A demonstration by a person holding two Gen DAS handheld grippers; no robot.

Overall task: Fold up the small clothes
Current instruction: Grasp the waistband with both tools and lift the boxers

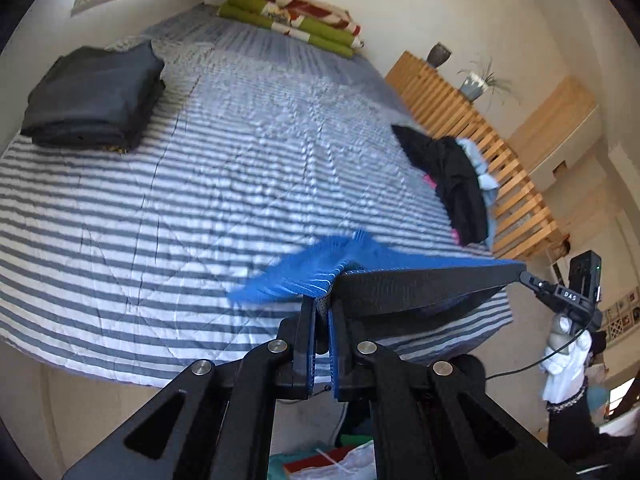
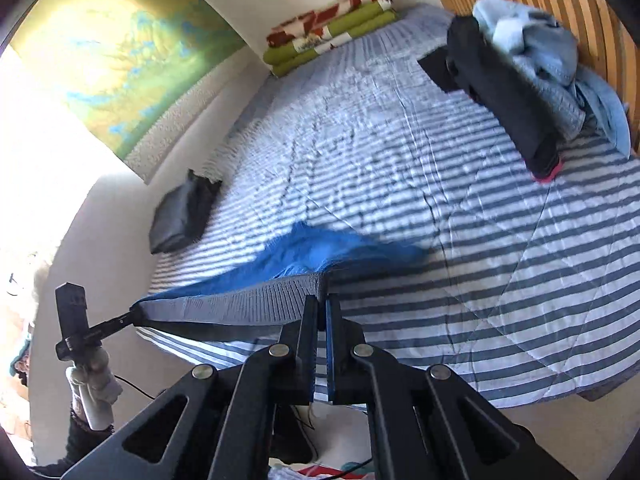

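A blue garment (image 1: 288, 276) with a grey ribbed band (image 1: 420, 284) hangs stretched above the striped bedcover (image 1: 180, 208). My left gripper (image 1: 322, 304) is shut on one end of the band. The band runs taut to the right, where my right gripper (image 1: 529, 278) pinches its other end. In the right wrist view the right gripper (image 2: 322, 300) is shut on the band (image 2: 240, 304), and the blue cloth (image 2: 320, 248) trails blurred over the bed. The left gripper (image 2: 134, 314) holds the far end there, with a gloved hand (image 2: 90, 376) on its handle.
A folded dark grey stack (image 1: 92, 96) lies at the bed's left side. A heap of black and light blue clothes (image 1: 452, 176) sits at the right edge by a wooden slatted frame (image 1: 460, 108). Folded green and red blankets (image 1: 296, 12) lie at the far end.
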